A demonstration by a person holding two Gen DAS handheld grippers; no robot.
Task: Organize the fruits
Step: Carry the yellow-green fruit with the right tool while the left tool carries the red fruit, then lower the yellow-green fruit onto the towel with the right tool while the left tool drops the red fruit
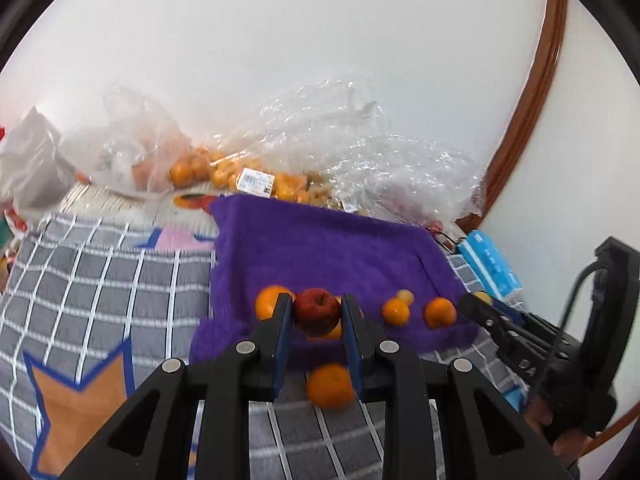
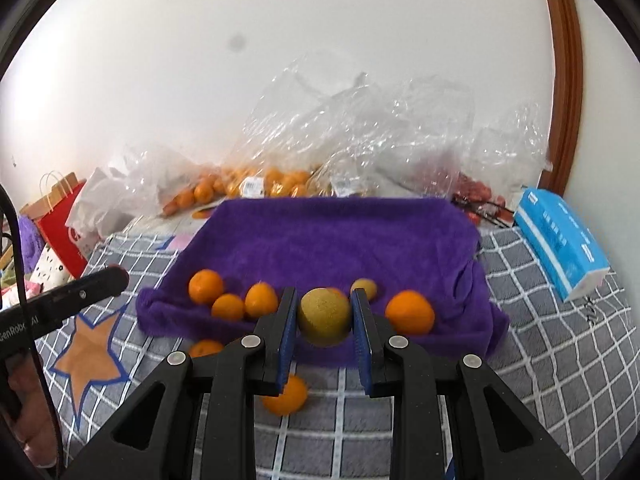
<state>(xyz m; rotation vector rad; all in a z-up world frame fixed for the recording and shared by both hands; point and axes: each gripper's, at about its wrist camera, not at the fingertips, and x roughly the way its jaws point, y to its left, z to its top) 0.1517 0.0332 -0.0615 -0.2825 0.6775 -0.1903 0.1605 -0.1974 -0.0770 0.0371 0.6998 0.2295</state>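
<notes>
left gripper (image 1: 316,312): my fingers are clamped on the red apple (image 1: 317,311), one blue pad on each flank, stem dimple facing up and toward the lens.
right gripper (image 2: 325,316): my fingers are clamped on a yellow-green round fruit (image 2: 325,316), gripped across its widest part; I cannot tell what kind it is.
where they sit: both fruits hang clear of the surface, above the near edge of the purple towel (image 2: 340,240) that lies on the checked bed cover (image 2: 560,352).
apple, handling: firm, smooth and waxy, I judge; moderately heavy for its size, likely to slip or bruise if I pinch near the top. Holding across the middle, as I do now, seems right.
yellow-green fruit, handling: the skin looks matt and slightly rough, so it should grip better; probably solid and as heavy as the apple.
oranges (image 2: 410,312): several lie along the towel's near edge, two more on the bed cover below my fingers; softer peel, easy to dent, best taken across the belly.
soft ground: towel and bedding give way, so round fruit may roll when set down.
plastic bags (image 2: 360,128): crinkled, at the far wall, more oranges inside.
</notes>
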